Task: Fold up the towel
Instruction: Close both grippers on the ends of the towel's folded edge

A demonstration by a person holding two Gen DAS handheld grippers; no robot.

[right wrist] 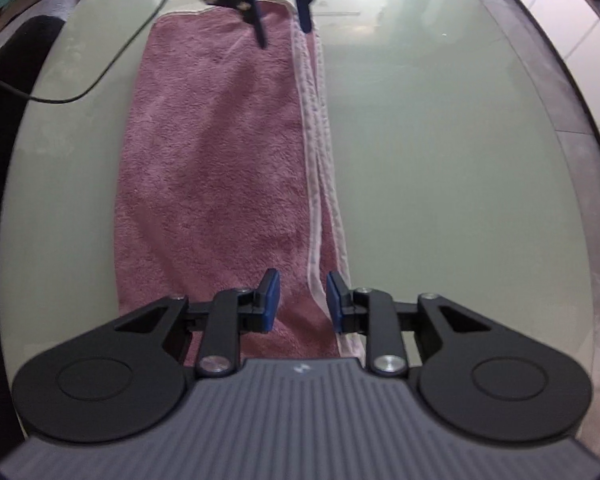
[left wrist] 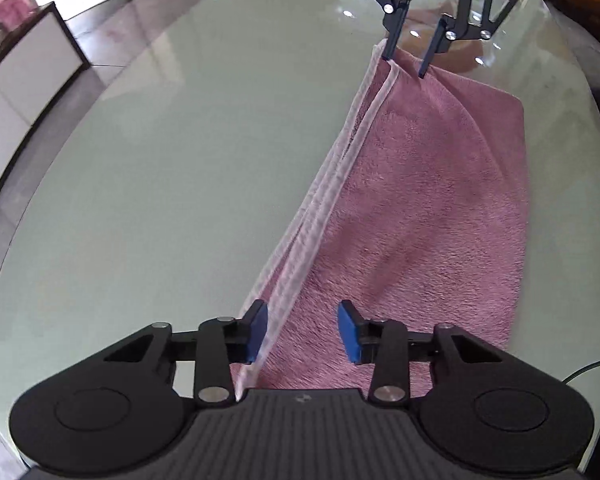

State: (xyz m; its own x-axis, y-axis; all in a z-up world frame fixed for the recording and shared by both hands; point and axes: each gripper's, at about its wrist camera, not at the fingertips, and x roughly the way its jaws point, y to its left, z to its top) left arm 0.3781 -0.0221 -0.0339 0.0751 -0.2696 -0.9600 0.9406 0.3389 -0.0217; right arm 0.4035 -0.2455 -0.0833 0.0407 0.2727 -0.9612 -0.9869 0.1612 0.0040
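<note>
A pink towel (left wrist: 424, 208) with pale hemmed edges lies folded lengthwise on a glass table; it also shows in the right wrist view (right wrist: 216, 168). My left gripper (left wrist: 303, 330) is open over the near end of the towel, straddling its hemmed edges. My right gripper (left wrist: 406, 58) shows at the towel's far end, open, fingertips at the corner. In the right wrist view my right gripper (right wrist: 299, 300) is open over the hems, and my left gripper (right wrist: 284, 32) stands open at the opposite end.
The round glass table (left wrist: 172, 184) stretches to the left of the towel. A black cable (right wrist: 100, 76) lies on the table beside the towel. A white counter (left wrist: 24, 80) stands beyond the table's edge.
</note>
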